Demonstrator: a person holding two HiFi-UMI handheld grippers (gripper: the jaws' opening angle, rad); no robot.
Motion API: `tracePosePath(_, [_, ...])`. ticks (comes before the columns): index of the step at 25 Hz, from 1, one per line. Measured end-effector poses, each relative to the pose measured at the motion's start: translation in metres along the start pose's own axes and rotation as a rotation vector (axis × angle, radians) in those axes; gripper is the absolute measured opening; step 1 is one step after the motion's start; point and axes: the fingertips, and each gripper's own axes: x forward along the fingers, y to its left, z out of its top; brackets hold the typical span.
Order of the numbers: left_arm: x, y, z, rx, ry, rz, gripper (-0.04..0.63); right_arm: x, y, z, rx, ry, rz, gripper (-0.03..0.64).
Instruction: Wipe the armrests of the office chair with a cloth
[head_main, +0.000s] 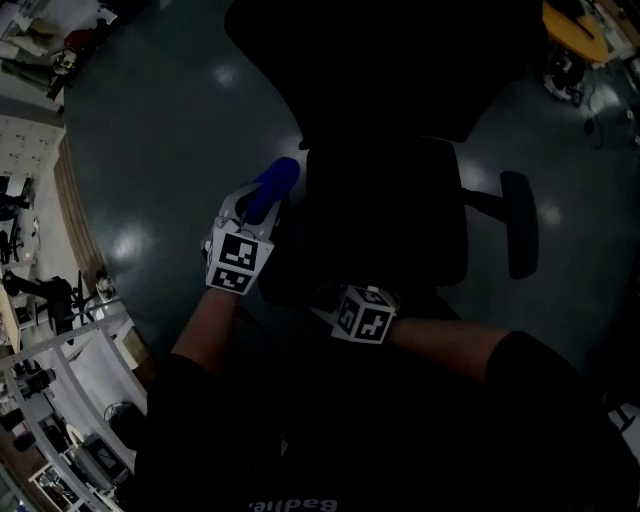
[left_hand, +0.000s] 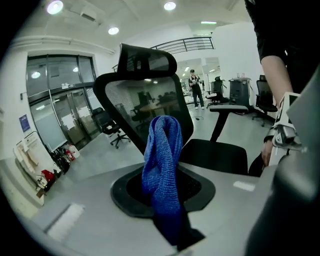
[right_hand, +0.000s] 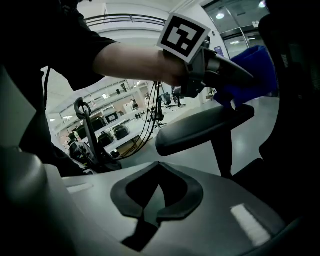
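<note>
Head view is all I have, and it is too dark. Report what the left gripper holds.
Observer: The left gripper is shut on the blue cloth, bunched above the jaws.
Operator: Now the other one.
Observer: The right gripper is shut, nothing between its jaws.
Operator: Place the cloth.
Observer: In the right gripper view it is above the armrest, by the backrest; contact cannot be told.

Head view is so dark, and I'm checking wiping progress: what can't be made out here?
- Head view: left armrest hidden under the left tool and blue cloth.
- Right gripper view: cloth-to-armrest contact shadowed behind that tool.
- Head view: seat and backrest edges lost in darkness.
- Every view: dust on right armrest too small.
</note>
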Motion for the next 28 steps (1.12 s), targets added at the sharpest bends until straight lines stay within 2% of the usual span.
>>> tracePosePath(6, [0.021,-0.021,-0.01,-0.026,0.022,-0.045,0.103,0.002,0.003,0.006,-0.008,-0.017,0.009,0.005])
tracePosePath(13, [0.025,-0.045,0.002,-0.083,0.002,-0.041,0.103,-0.008,-0.006,-0.001,-0.012,-0.003,0.013,0.005])
tracePosePath(20, [-0.007,-0.073,-0.012,-0.104,0.009,-0.042,0.103,-0.004,-0.009,-0.001,0.005,-0.007,0.009,0.005])
tracePosePath(25, [-0.041,-0.102,-0.032,-0.159,0.013,-0.034,0.103,0.006,-0.004,0.001,-0.002,0.012,0.01,0.005])
tracePosePath(28, [-0.057,-0.117,-0.04,-0.218,0.012,-0.009,0.103,0.007,-0.003,0.003,-0.01,0.011,0.009,0.005])
